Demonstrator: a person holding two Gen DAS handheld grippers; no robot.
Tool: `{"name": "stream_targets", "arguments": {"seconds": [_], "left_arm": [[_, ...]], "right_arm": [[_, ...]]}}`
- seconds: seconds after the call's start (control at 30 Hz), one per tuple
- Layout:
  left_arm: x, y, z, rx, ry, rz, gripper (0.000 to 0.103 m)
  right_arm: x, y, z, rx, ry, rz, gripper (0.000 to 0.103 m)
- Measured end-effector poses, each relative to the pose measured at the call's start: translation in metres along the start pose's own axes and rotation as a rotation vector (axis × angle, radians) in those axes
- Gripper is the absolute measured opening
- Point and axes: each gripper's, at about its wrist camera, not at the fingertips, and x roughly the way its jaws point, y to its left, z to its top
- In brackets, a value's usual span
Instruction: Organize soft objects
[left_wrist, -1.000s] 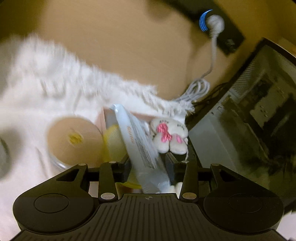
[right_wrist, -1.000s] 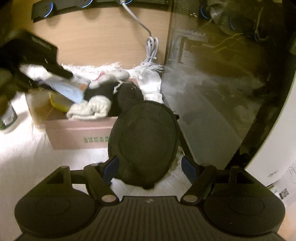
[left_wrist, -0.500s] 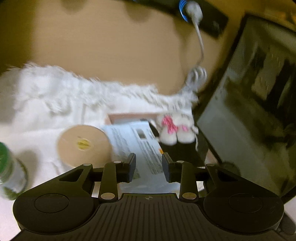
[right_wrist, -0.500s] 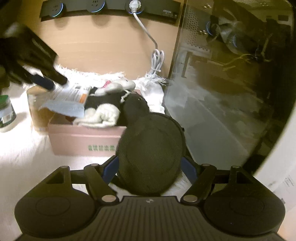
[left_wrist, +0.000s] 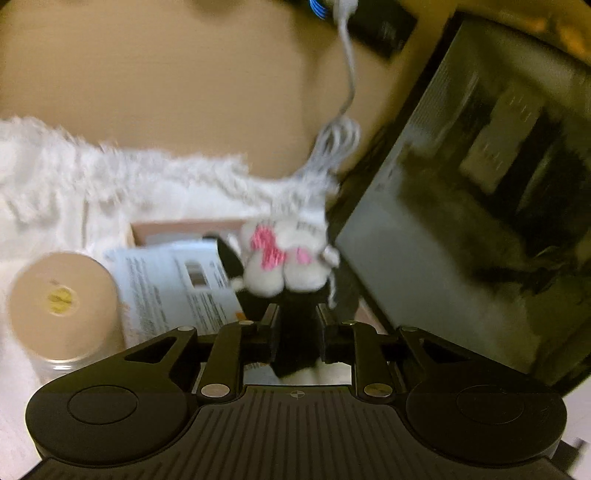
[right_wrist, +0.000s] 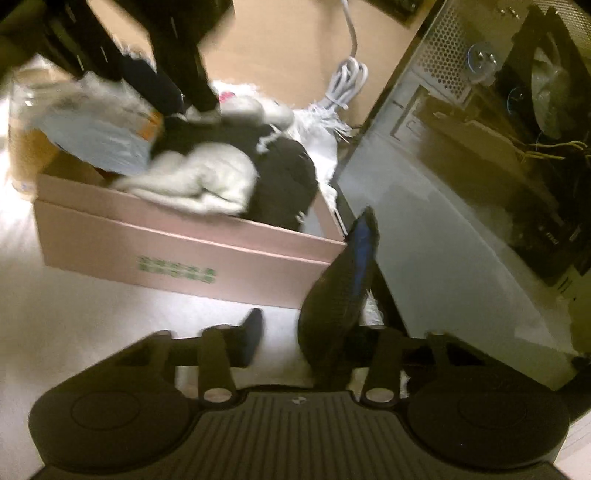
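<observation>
A pink cardboard box (right_wrist: 177, 254) holds a black-and-white plush toy (right_wrist: 207, 181) and a flat plastic packet (right_wrist: 107, 136). In the left wrist view my left gripper (left_wrist: 295, 325) sits over the box, its fingers around the plush's black body (left_wrist: 295, 332), with the white feet with pink marks (left_wrist: 284, 258) just ahead and the packet (left_wrist: 173, 280) to the left. The left gripper shows from outside in the right wrist view (right_wrist: 177, 85). My right gripper (right_wrist: 310, 332) is open by the box's right front corner; a black round pad (right_wrist: 336, 295) leans against its right finger.
A white fluffy rug (left_wrist: 110, 192) covers the table. A jar with a tan lid (left_wrist: 62, 306) stands left of the box. A glass-sided computer case (right_wrist: 480, 184) stands close on the right. A coiled white cable (right_wrist: 347, 81) lies behind the box by the wooden wall.
My left gripper let go of the packet, which now lies in the box, and moved right onto the plush. The black pad turned edge-on in my right gripper, which came closer to the box.
</observation>
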Motion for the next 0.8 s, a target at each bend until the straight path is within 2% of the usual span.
{"name": "stream_targets", "arguments": {"seconds": [0.03, 0.07, 0.23, 0.4, 0.47, 0.53, 0.7, 0.8], "left_arm": [[-0.011, 0.0, 0.001, -0.009, -0.028, -0.015, 0.023], [-0.019, 0.001, 0.002, -0.012, -0.046, -0.015, 0.023], [-0.077, 0.006, -0.003, -0.002, -0.112, 0.001, 0.023], [-0.121, 0.03, -0.023, -0.048, -0.14, 0.033, 0.023], [-0.13, 0.043, -0.028, -0.101, -0.141, 0.045, 0.023], [-0.14, 0.054, -0.035, -0.144, -0.141, 0.051, 0.023], [-0.155, 0.061, -0.047, -0.16, -0.135, 0.061, 0.023], [-0.159, 0.063, -0.054, -0.164, -0.115, 0.088, 0.023]], "right_arm": [[0.001, -0.003, 0.001, -0.01, 0.007, -0.007, 0.023], [-0.001, -0.007, 0.001, -0.012, 0.013, -0.003, 0.022], [-0.03, -0.035, 0.013, 0.02, 0.014, 0.07, 0.021], [-0.083, -0.073, 0.056, 0.11, -0.087, 0.2, 0.021], [-0.093, -0.087, 0.081, 0.182, -0.116, 0.281, 0.021], [-0.092, -0.097, 0.108, 0.277, -0.129, 0.402, 0.021], [-0.062, -0.097, 0.153, 0.481, -0.181, 0.676, 0.021], [-0.02, -0.086, 0.159, 0.627, -0.104, 0.83, 0.021]]}}
